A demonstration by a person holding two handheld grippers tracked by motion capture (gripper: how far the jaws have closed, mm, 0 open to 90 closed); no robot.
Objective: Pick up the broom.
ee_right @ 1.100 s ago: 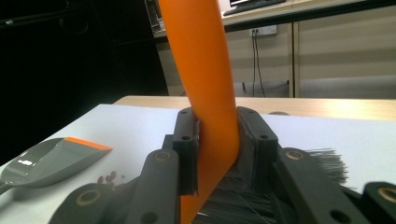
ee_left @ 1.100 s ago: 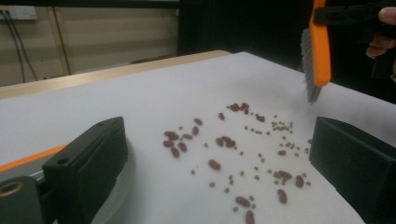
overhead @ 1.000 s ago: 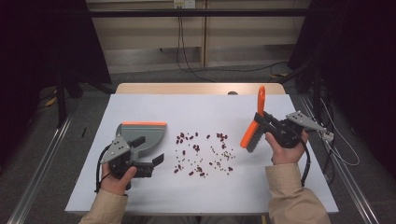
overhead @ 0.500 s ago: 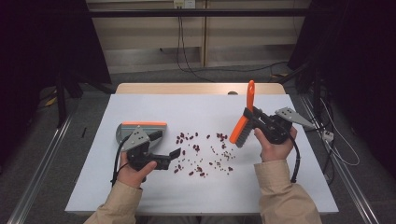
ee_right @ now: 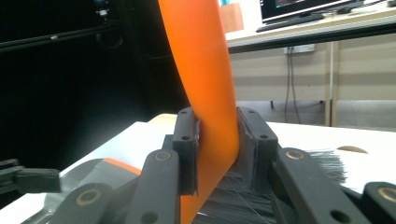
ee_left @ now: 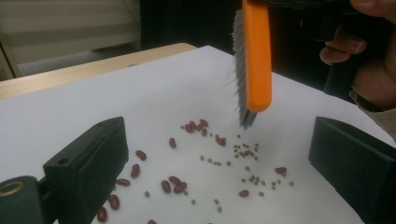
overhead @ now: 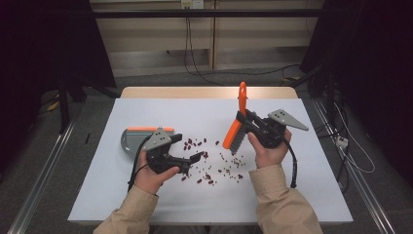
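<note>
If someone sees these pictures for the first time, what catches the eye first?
The orange brush stands out, clamped in the right gripper with its bristles above the scattered beans at the middle of the white table. The left gripper, jaws open, is beside the beans, and the grey dustpan lies behind it.

High view: fixed overhead on the person's side, facing forward and down across the whole table [overhead: 146,204]; left gripper view: low, close over the scattered beans [ee_left: 173,185], facing the brush [ee_left: 254,60]; right gripper view: pressed close against that brush [ee_right: 205,84]; all three share it.
</note>
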